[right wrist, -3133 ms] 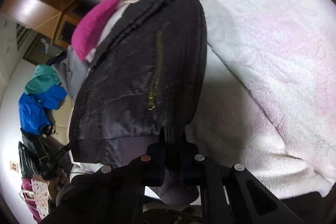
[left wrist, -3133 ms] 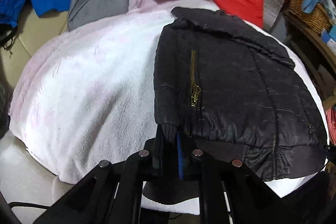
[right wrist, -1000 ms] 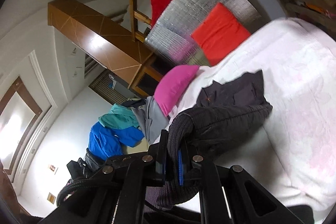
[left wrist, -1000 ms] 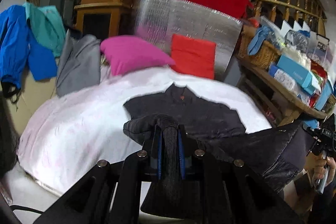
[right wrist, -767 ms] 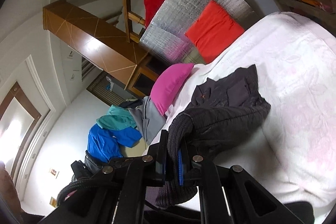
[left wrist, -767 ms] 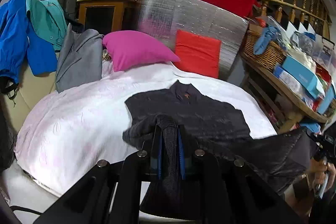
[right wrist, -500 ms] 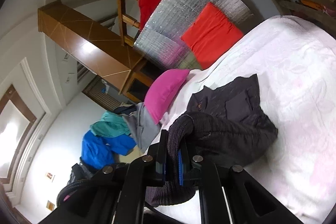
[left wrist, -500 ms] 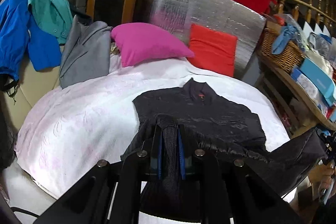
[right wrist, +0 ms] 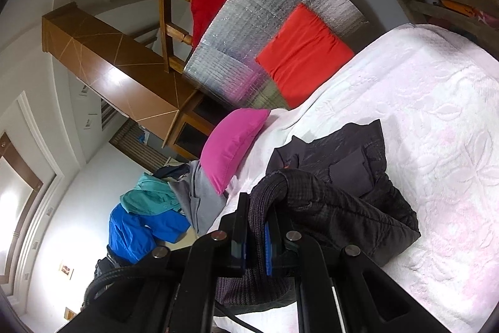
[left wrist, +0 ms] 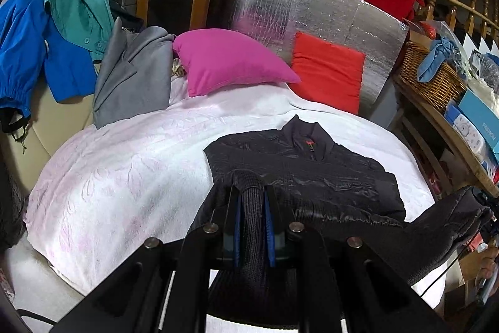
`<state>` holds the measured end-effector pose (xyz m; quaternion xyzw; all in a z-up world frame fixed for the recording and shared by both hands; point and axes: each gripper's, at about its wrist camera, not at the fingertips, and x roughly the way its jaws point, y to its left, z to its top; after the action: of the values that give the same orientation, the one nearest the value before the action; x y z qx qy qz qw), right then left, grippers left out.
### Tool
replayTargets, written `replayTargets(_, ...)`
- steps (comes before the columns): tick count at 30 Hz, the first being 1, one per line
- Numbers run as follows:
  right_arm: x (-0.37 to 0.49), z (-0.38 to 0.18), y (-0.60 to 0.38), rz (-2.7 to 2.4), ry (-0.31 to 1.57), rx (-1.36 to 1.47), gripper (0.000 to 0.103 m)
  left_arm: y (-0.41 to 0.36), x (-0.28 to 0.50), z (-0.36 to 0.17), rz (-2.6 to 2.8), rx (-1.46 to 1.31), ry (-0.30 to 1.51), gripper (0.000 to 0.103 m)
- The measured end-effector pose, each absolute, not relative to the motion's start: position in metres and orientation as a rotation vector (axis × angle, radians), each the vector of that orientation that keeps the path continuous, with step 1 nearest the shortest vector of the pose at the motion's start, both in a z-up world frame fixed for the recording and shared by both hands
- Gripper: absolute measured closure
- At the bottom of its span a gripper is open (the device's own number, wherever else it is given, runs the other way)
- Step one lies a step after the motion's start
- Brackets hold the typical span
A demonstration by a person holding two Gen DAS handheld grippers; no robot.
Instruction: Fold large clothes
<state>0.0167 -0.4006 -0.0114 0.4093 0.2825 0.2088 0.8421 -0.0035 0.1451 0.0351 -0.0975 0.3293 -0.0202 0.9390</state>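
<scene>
Since the earliest frames, where the black jacket [left wrist: 299,173] lay flat and zipped-side up with both grippers at its hem, its lower half has been lifted off the white bedspread [left wrist: 124,177] and carried toward the collar. The bedspread covers the bed, with a pink pillow [left wrist: 230,64] and a red cushion [left wrist: 327,77] at its head. The jacket lies on the right half of the bedspread, collar toward the red cushion, its upper part flat and its hem raised in a long fold across the near edge.

The left gripper [left wrist: 253,227] has its fingers narrowed onto the ribbed hem band at one corner. The right gripper [right wrist: 257,242] is likewise clamped on ribbed hem fabric at the other corner, which bunches darkly in front of it.

The bottom-to-top fold looks about halfway done: the hem is up and moving forward but not yet laid on the chest. Both corners should probably travel together, or the fold will land skewed.
</scene>
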Motion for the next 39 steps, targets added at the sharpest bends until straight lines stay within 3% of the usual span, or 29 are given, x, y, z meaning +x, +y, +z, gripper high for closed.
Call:
replayTargets(15, 0.035, 0.003, -0.404, 0.422, 0.577, 0.831, 0.095, 0.137, 0.021, 0.052, -0.055, -0.186, 0.652, 0.089)
replayTargets(39, 0.176, 0.000, -0.389, 0.303, 0.677, 0.750, 0.095, 0.141, 0.152, 0.028, 0.067, -0.178, 0.759, 0.089)
